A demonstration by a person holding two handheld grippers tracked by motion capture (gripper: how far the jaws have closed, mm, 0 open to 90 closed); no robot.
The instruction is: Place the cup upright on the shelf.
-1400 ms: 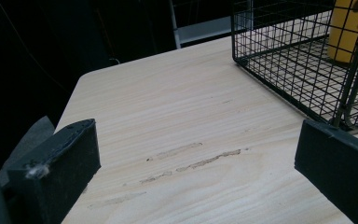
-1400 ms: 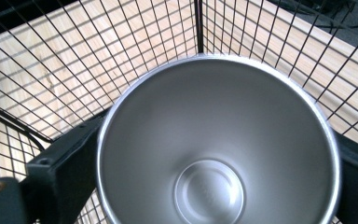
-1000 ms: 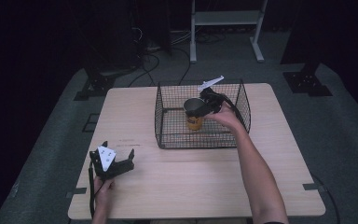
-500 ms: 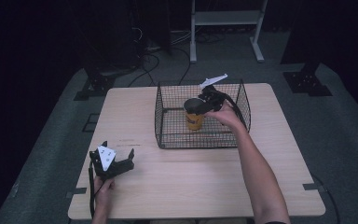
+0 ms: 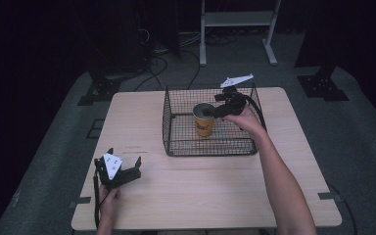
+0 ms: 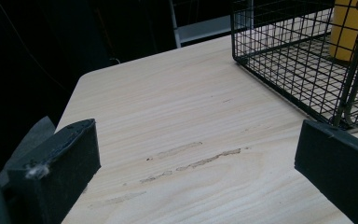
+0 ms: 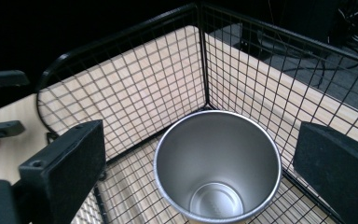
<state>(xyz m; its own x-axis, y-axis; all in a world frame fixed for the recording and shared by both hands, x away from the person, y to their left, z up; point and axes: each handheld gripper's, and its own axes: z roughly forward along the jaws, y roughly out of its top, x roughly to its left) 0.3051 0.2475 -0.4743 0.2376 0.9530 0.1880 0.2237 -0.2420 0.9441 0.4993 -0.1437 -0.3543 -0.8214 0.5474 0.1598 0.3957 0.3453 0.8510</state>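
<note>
Since approx 1 s ago, right gripper (image 5: 219,111) is staying over the wire basket (image 5: 176,127), barely shifting toward the cup (image 5: 204,120); left gripper (image 5: 122,174) isn't budging from its spot on the worktop (image 5: 200,186).

Right gripper is hovering w/ jaws spread wide, wider than the cup's rim, gripping nothing. In the right gripper view the cup (image 7: 216,168) is sitting just ahead of and below the gripper (image 7: 200,168), between the two jaws but apart from both. Cup is standing upright, open mouth up, steel inside, yellow-orange outside, resting on the basket floor. Basket corner (image 7: 203,60) is rising just beyond the cup from this gripper's side. Person's right hand (image 5: 245,117) is holding the gripper above the basket's near-right part.

Left gripper is resting low on the worktop, well apart from the basket, jaws also wide open w/ nothing between them. In the left gripper view (image 6: 196,163) bare wood (image 6: 177,107) is lying straight ahead of the jaws, and the basket (image 6: 279,56) is standing ahead and off to the gripper's right, w/ the cup's yellow side (image 6: 349,28) showing through the mesh. Left hand (image 5: 108,203) is gripping the tool from behind, cable trailing back along the worktop edge.
</note>
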